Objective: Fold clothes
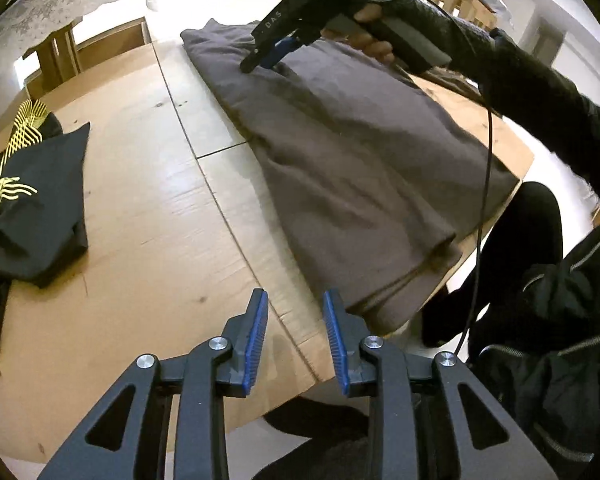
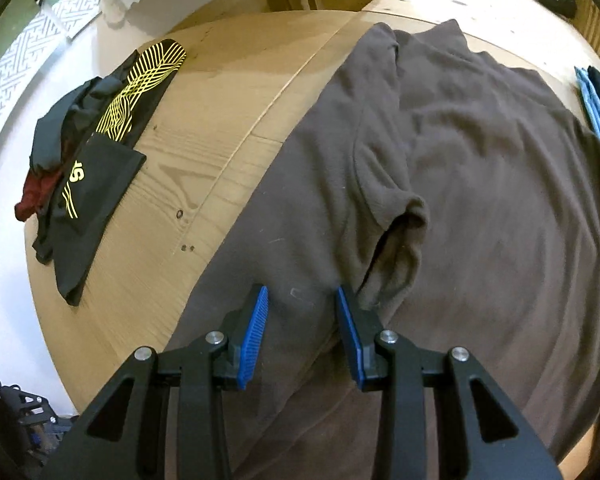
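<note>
Both tongs point(image 1: 295, 344) point(image 2: 302, 336) are held wide and empty above the partly folded brown cotton shirt point(image 2: 480, 184), whose tucked sleeve point(image 2: 384, 184) could be dragged loose by a careless pinch.

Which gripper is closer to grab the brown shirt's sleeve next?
Right. The right gripper is open just above the brown shirt, beside its folded sleeve. The left gripper is open over bare table, off the shirt's edge.
</note>
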A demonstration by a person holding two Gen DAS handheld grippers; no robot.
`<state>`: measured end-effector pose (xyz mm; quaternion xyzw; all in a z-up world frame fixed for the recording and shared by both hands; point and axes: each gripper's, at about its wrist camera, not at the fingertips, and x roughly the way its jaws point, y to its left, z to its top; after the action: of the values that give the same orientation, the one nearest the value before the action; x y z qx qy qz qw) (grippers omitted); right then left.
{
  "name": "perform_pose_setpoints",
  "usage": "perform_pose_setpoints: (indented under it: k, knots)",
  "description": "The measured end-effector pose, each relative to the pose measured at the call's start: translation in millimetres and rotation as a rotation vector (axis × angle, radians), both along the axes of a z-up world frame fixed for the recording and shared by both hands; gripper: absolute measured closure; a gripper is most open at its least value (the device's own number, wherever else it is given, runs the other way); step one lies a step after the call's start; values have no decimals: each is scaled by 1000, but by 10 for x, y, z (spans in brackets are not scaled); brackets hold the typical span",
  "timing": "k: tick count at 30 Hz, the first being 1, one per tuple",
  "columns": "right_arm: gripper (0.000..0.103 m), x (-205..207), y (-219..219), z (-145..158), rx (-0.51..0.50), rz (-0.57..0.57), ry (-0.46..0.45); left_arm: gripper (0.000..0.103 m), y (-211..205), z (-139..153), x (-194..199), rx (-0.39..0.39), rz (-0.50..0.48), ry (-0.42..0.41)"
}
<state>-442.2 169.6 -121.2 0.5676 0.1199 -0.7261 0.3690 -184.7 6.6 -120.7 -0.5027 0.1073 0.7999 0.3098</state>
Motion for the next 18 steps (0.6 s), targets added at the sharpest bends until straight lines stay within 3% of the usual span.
perform_pose_setpoints:
  k: [10, 12, 13, 18]
  knots:
    - [68, 24, -33, 19, 41, 1, 14, 76, 116, -126, 33, -23, -125, 4]
    - [68, 16, -30, 17, 41, -1, 8, 85, 153, -155, 12, 0, -146, -11]
    - [68, 13, -28, 17, 40, -3, 6, 96, 171, -169, 2, 11, -156, -18]
    - [68, -5, -15, 5, 48, -20, 23, 100, 217, -140, 8, 19, -163, -7]
